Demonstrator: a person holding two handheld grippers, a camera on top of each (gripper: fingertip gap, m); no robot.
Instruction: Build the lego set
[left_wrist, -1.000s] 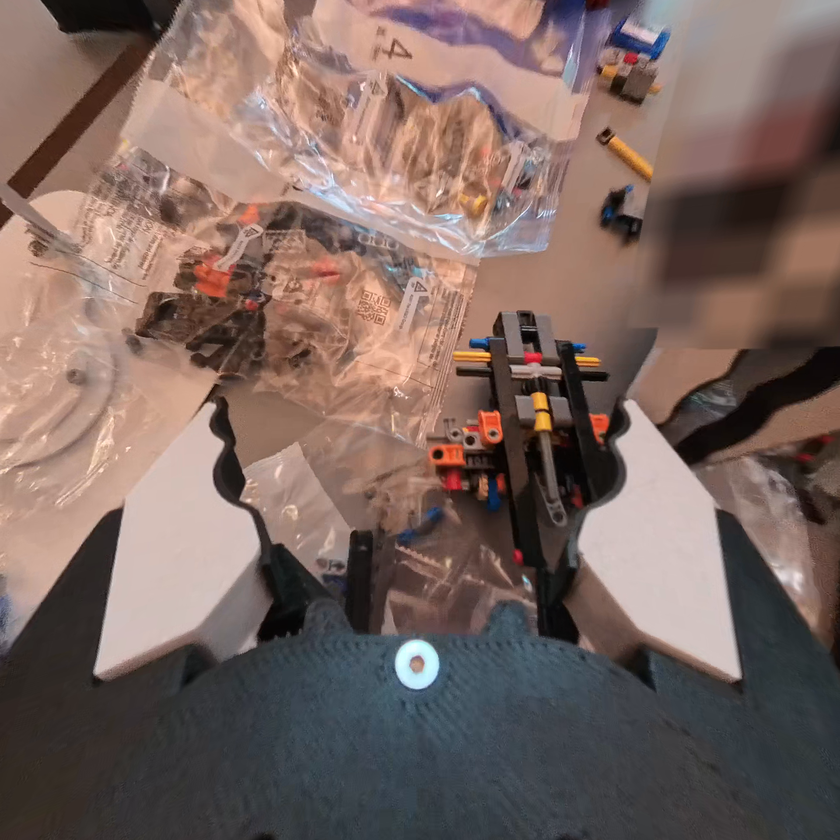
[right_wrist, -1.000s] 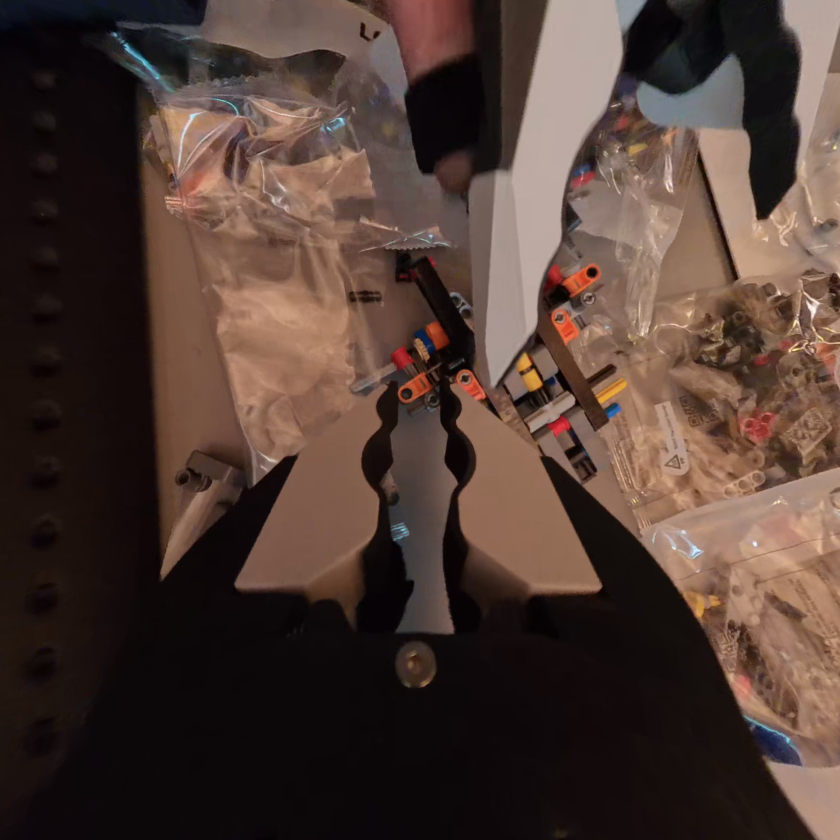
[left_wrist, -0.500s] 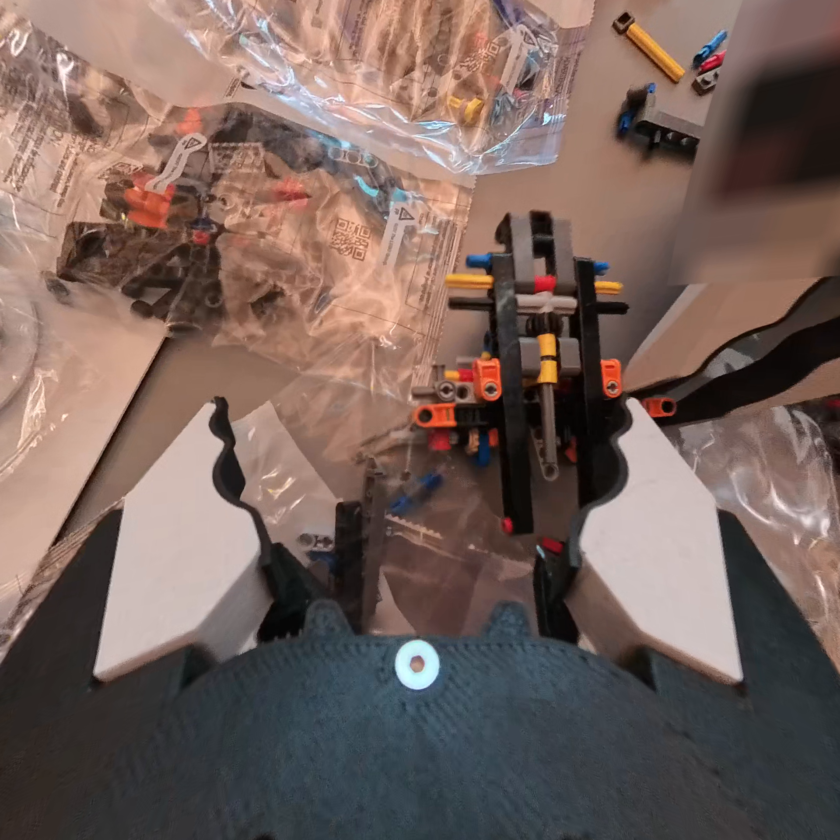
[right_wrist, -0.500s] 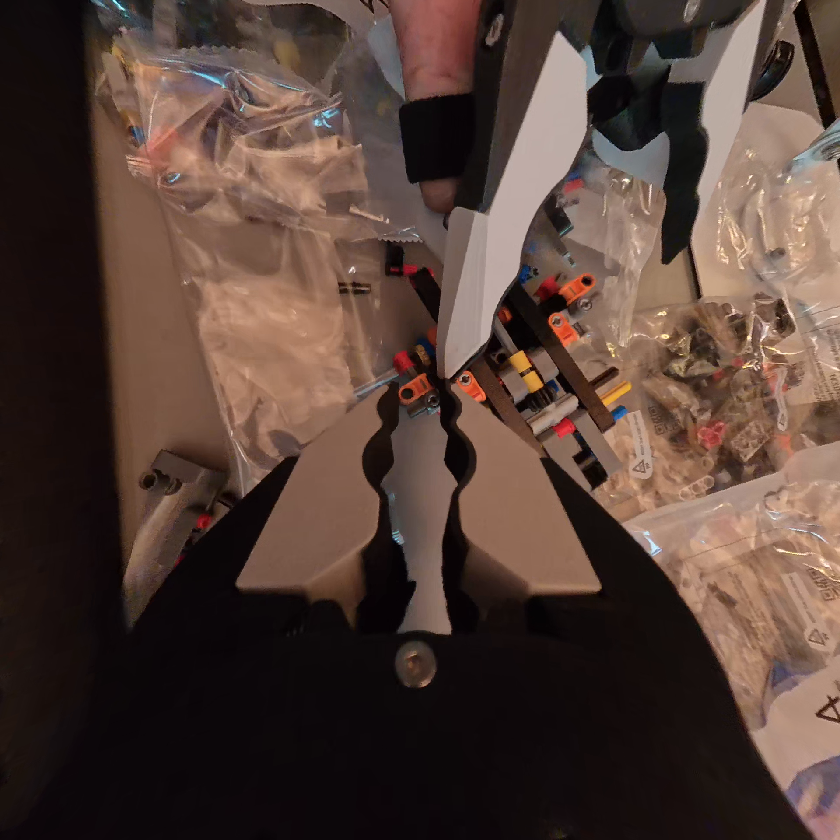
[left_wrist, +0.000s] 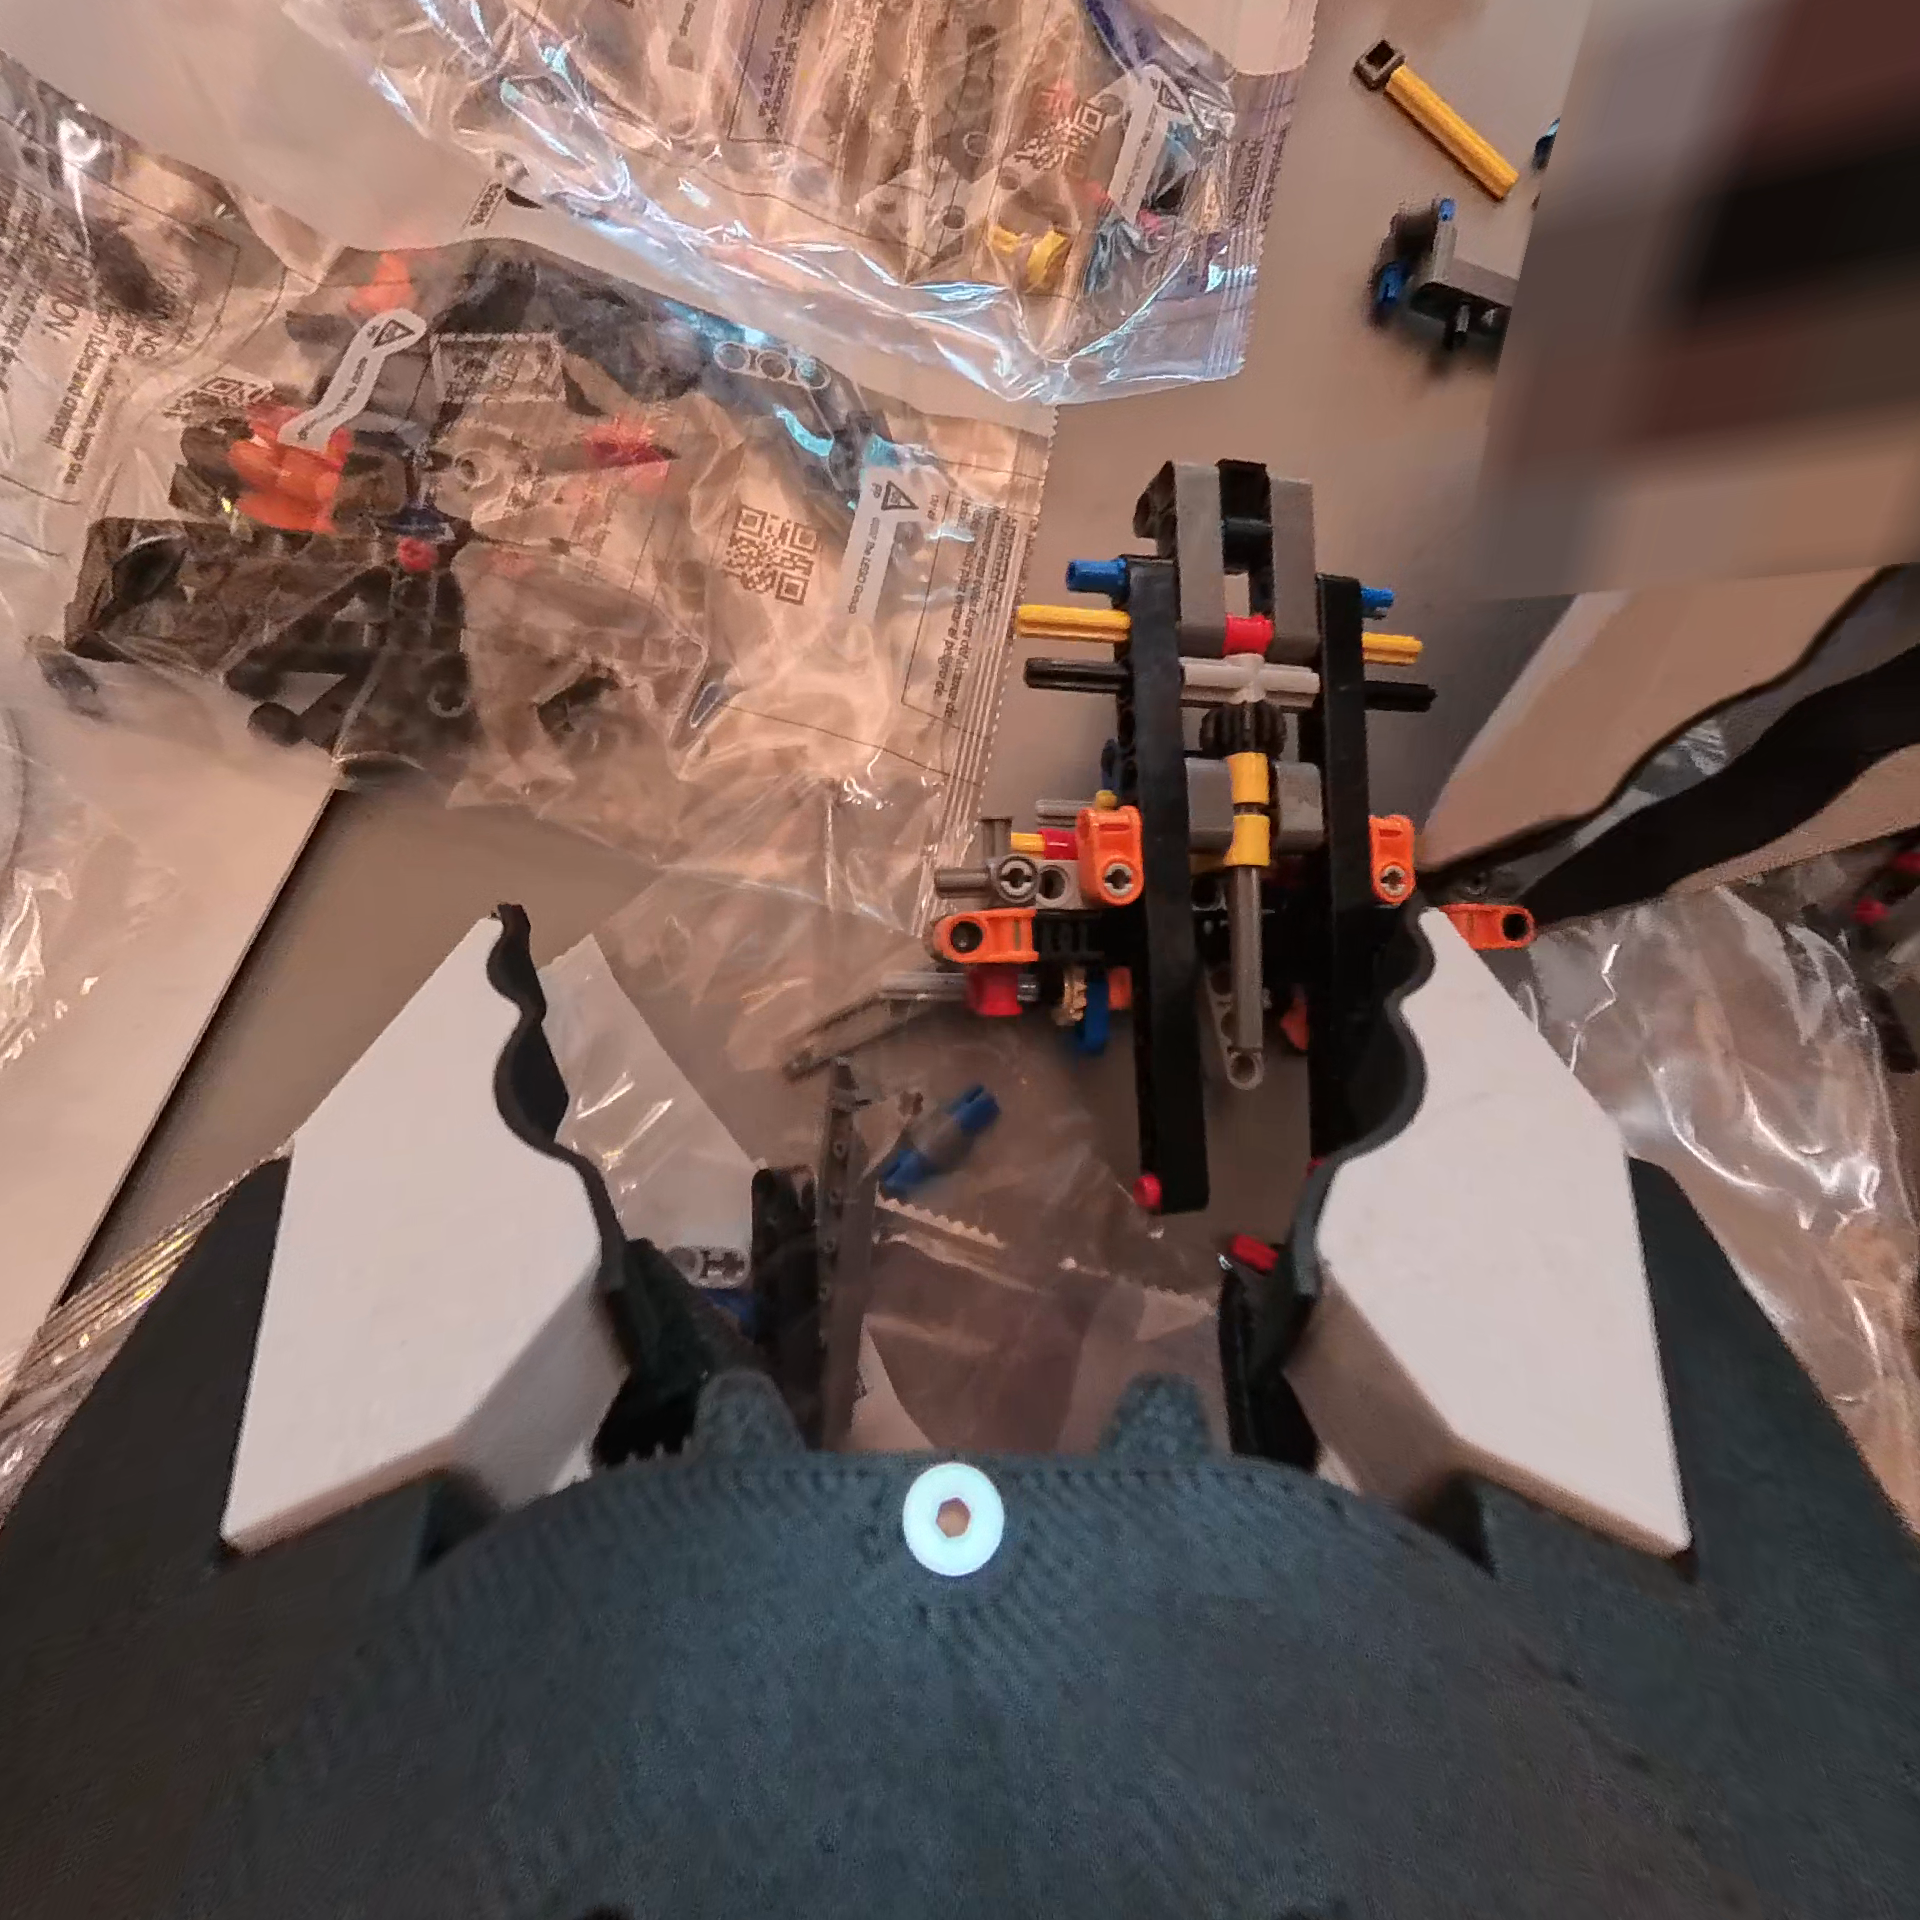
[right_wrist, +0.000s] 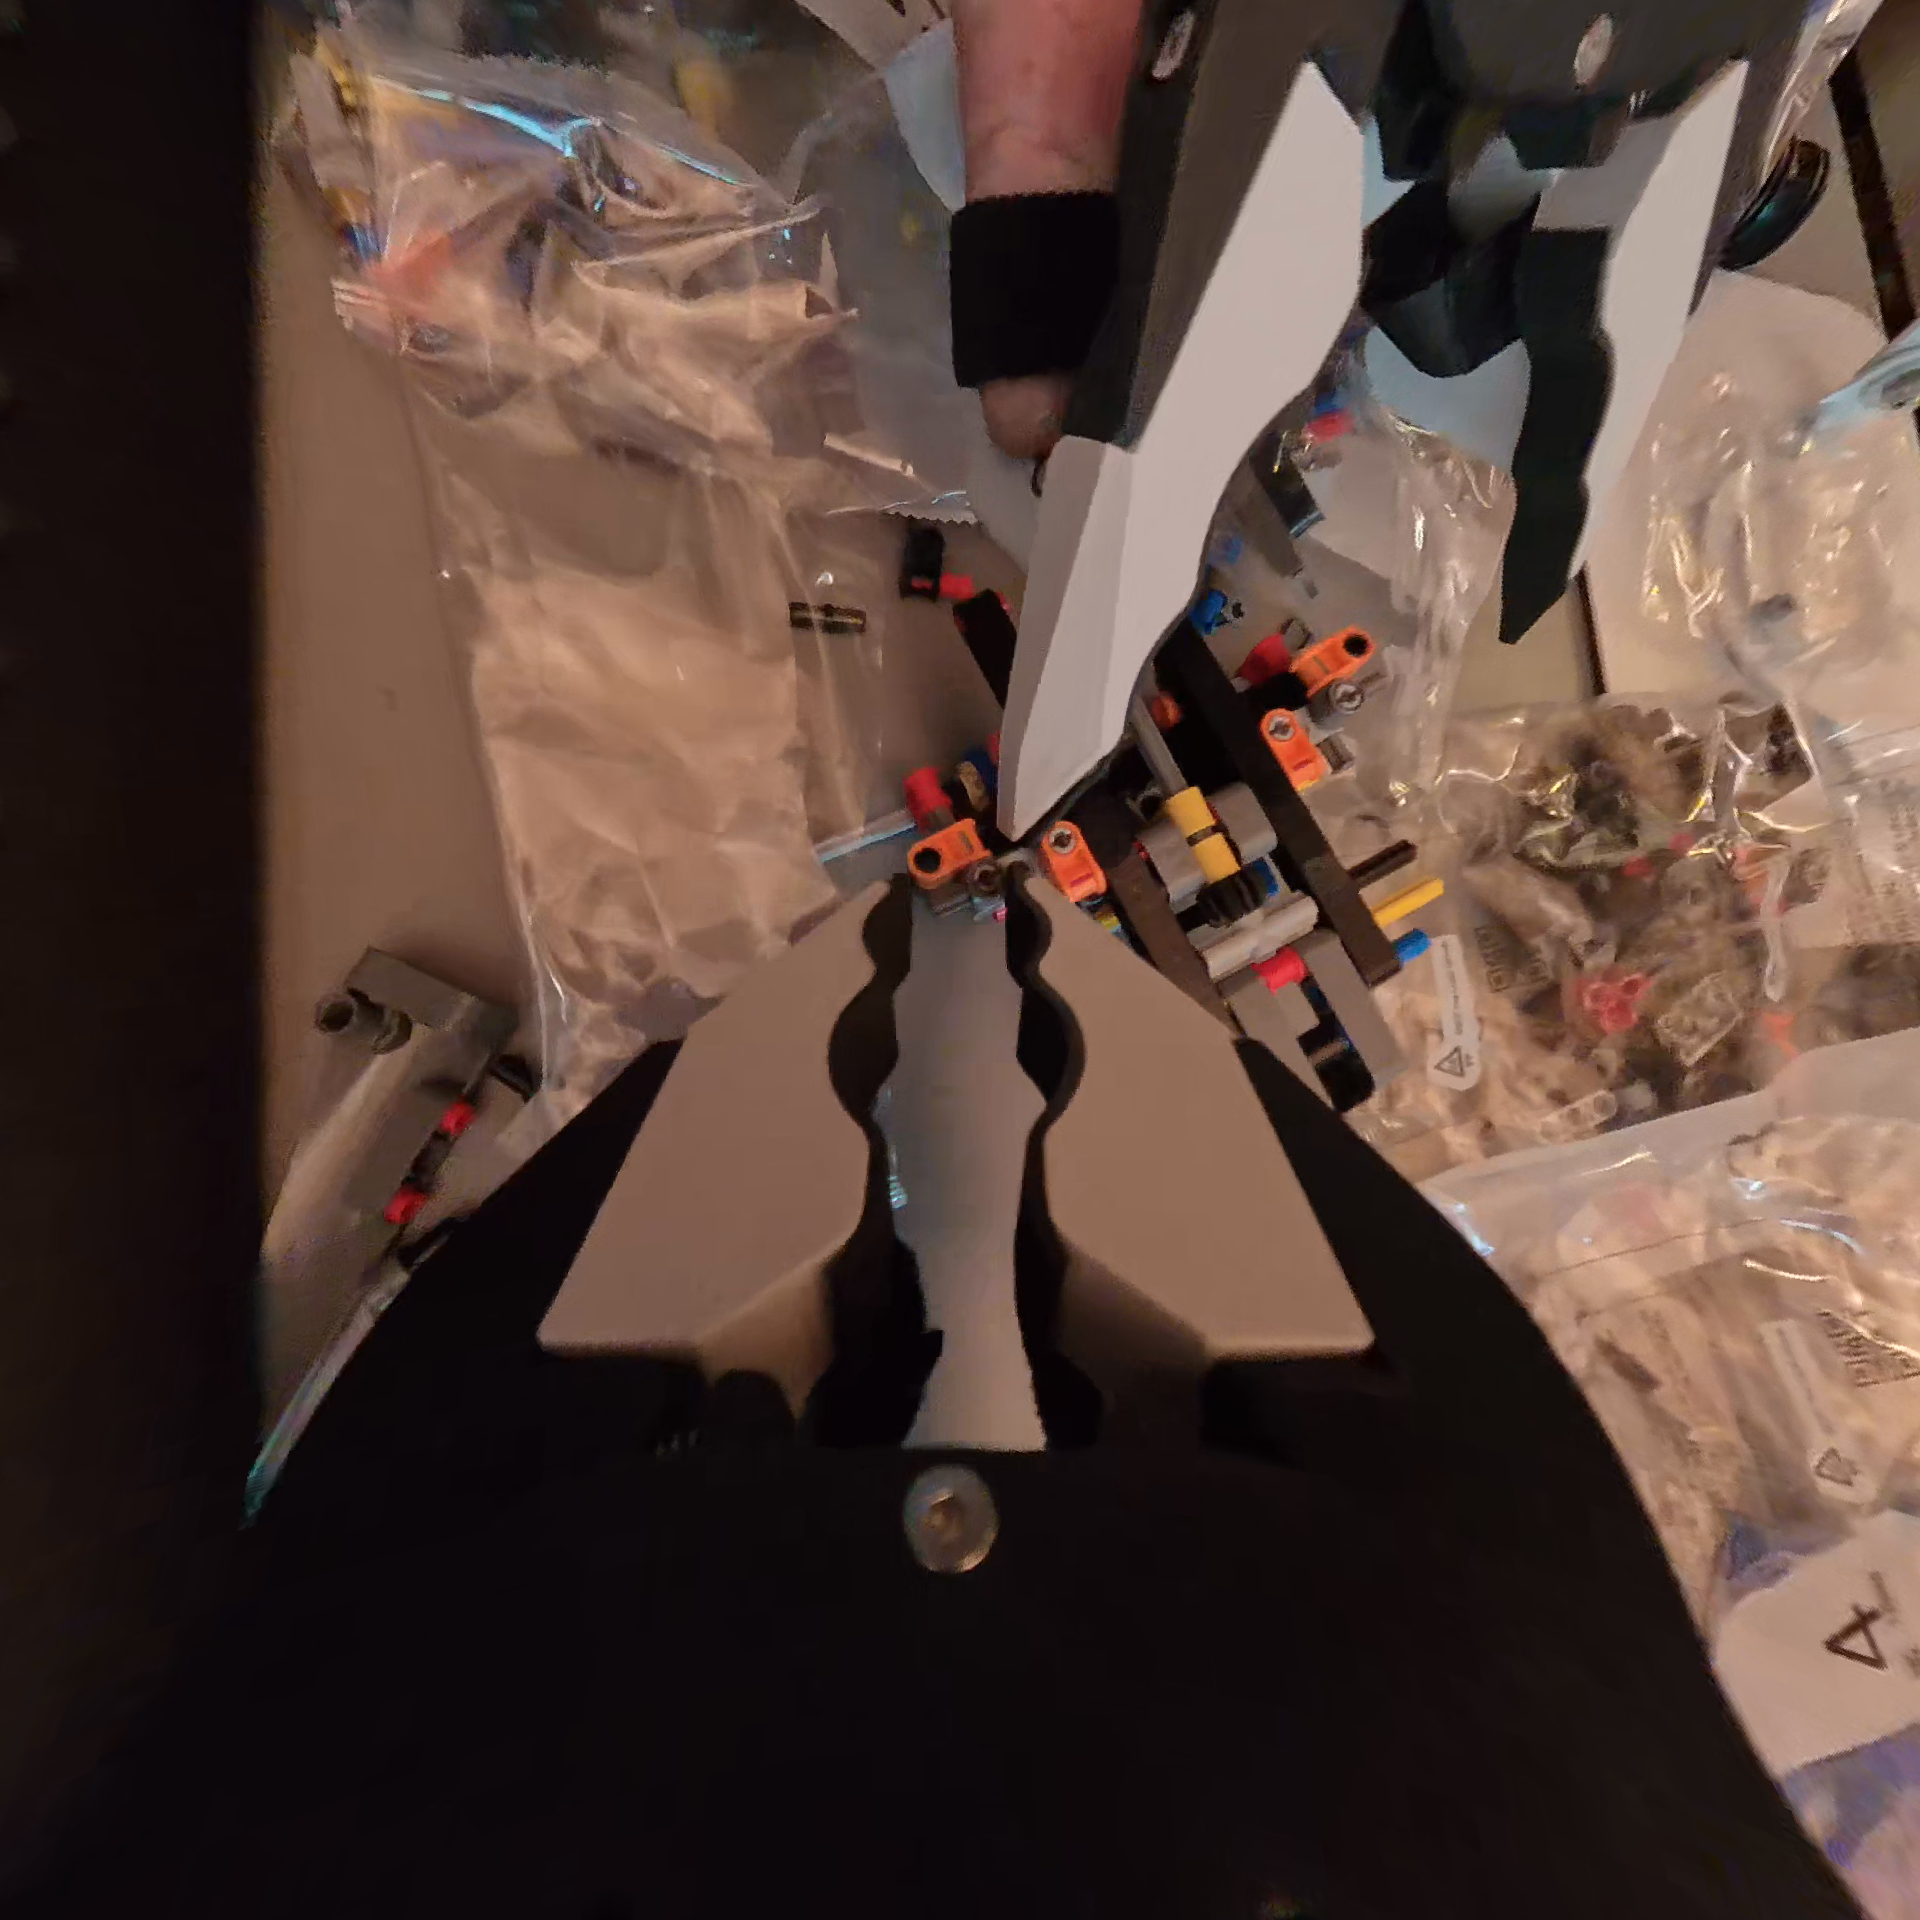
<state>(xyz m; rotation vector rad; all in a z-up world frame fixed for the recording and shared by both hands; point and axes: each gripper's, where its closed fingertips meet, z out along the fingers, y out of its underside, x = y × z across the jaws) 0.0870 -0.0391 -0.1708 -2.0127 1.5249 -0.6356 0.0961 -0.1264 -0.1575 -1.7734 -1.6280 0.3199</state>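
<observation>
A bare beige tabletop (left_wrist: 1309, 395) lies under everything; in the right wrist view a black strip (right_wrist: 104, 727) with small bumps borders its left side

Lego assembly (left_wrist: 1236, 831) right of bags (left_wrist: 582, 582)

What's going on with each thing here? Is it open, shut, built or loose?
left hand-held gripper: open wide, one finger against the model's side
right hand-held gripper: nearly closed on a small grey piece at the model's edge
lego model: partly built, lying flat on the table
parts bag: still full of pieces
yellow axle: loose on the table
</observation>
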